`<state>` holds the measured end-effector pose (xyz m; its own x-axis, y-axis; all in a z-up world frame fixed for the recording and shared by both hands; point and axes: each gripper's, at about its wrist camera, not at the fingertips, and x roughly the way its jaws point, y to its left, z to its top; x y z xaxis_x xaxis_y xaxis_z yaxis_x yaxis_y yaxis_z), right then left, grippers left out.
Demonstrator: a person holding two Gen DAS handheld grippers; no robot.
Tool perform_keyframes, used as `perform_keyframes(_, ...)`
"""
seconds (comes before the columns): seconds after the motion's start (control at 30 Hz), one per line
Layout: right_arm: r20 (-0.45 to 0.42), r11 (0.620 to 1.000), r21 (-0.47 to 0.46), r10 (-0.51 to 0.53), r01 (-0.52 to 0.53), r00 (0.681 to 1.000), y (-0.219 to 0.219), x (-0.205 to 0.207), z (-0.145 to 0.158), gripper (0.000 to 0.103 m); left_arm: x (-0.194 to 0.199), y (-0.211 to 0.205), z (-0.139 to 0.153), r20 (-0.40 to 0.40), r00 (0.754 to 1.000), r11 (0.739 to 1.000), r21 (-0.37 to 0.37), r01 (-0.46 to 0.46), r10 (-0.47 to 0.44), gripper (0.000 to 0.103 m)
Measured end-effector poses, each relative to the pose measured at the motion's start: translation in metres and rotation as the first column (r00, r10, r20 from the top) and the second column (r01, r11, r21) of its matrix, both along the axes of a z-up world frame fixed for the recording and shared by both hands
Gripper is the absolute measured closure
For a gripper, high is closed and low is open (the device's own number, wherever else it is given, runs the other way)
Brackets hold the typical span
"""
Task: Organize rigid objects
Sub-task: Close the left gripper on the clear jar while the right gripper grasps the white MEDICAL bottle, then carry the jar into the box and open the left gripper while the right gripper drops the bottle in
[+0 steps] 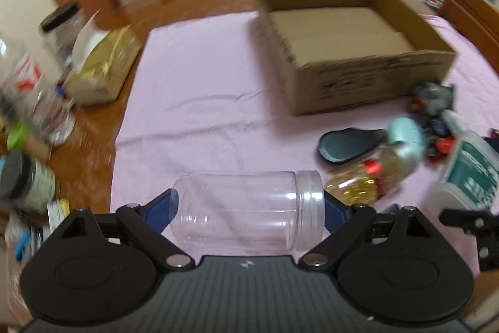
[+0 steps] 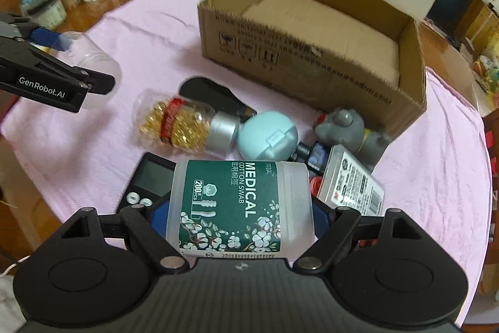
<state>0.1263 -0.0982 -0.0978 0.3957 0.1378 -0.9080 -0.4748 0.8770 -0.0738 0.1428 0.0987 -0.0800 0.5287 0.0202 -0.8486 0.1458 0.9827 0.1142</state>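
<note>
Left gripper (image 1: 249, 208) clamps a clear, ribbed-lid plastic jar (image 1: 246, 209) endwise; right gripper (image 2: 240, 208) grips a frosted, green-labelled cotton-swab tub (image 2: 238, 205) above pink cloth (image 2: 93, 145); table clutter blurred.

The left wrist view is smeared. The bottles and jars (image 1: 28, 102) at its left edge are too blurry to read, and the toys (image 1: 433, 102) by the box are a blur too. The cotton swab tub (image 2: 237, 208) hides most of the small black screen thing (image 2: 149, 180) under it — and part of the flat pack (image 2: 355, 186). The grey toy (image 2: 343, 124) is fuzzy — what it is, hard to tell.
</note>
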Motion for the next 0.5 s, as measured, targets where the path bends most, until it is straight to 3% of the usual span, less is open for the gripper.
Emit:
perform_keyframes(0.27,0.026,0.998,0.053,0.017,-0.018,1.000,-0.020,0.012,0.044,0.017,0.031,-0.023,0.057,0.077,0.981,0.984,-0.019,0.180,-0.178,0.011)
perform_keyframes(0.5,0.093,0.996,0.087,-0.042,0.034,0.995,-0.042,0.036,0.072,0.017,0.094,-0.058,0.075,0.141,0.958,0.966,-0.030,0.257,-0.251,0.011)
